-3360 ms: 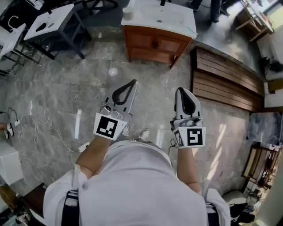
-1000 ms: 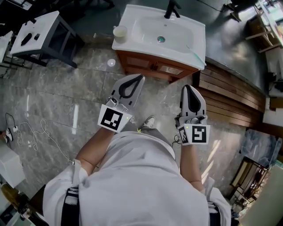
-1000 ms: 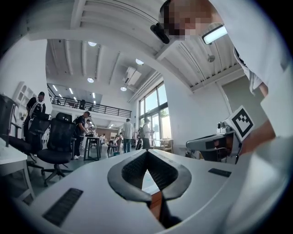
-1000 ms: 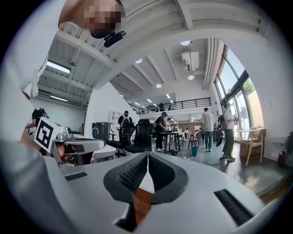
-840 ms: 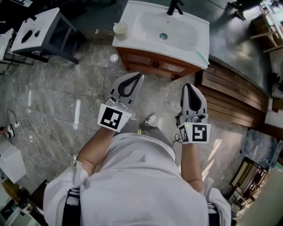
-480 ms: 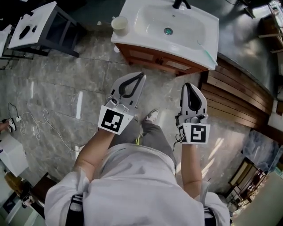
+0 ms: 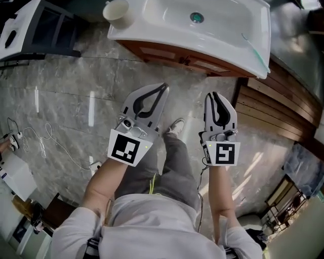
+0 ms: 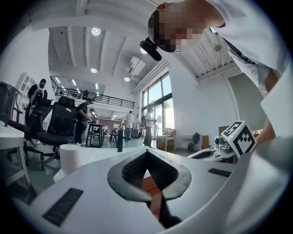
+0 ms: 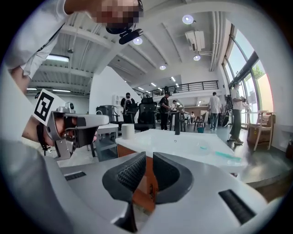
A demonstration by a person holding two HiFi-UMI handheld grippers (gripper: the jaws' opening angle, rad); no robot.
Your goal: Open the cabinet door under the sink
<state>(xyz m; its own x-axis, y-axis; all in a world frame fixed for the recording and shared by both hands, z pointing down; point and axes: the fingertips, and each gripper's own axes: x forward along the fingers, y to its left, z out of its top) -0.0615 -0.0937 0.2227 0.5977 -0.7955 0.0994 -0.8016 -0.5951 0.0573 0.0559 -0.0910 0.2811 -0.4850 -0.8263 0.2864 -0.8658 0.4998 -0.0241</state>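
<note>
Reddish-brown wooden cabinet doors [image 7: 167, 52] sit under the white ceramic sink [image 7: 147, 25] at the far edge of the head view. Both doors are shut, and their small dark handles lie side by side near the middle. In the right gripper view the same wood shows below the white counter [image 9: 126, 152].

On the sink's far left corner stands a white cylindrical cup [image 7: 117, 11]. A thin teal stick [image 7: 253, 44] lies on the right rim.

Both hand-held grippers hover nearer than the cabinet, well apart from it, and point toward it. The left gripper [image 7: 162, 90] has its jaw tips pressed together [image 8: 146, 153], leaving only the loop-shaped hollow behind them, and it holds nothing. The right gripper [image 7: 215, 95] has its jaws a narrow slit apart [image 9: 149, 157], with nothing between them. The cabinet's wood shows through the gap.

Below the grippers lies the grey marble floor [image 7: 66, 91]. A dark wooden slatted platform [image 7: 273, 111] is at the right, beside the cabinet. A white cable [image 7: 40, 146] trails over the floor at the left.
</note>
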